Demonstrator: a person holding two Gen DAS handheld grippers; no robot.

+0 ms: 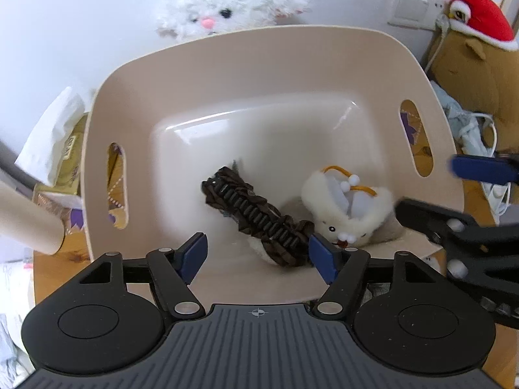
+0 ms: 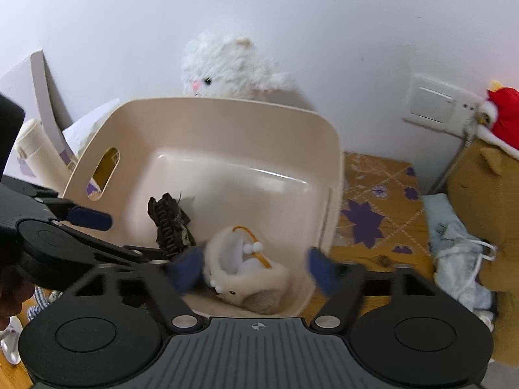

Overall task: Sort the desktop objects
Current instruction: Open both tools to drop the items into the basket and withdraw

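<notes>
Two soft things lie low in the beige bin [image 1: 373, 64]: a brown hair clip [image 1: 256, 217] and a fluffy white pouch [image 1: 343, 210]. Both light, squashy; pinch mid-body. Left tool [image 1: 258, 253] and right tool [image 2: 253, 269] gape, released, gripping nothing.

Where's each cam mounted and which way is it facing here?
Left wrist: on the left tool, angled down into the beige bin; its own open fingers show, plus the right tool at the right edge.
Right wrist: on the right tool, angled down into the bin; open fingers show, left tool at left.
Shared: bin, brown hair clip, cream plush pouch, white plush.
</notes>
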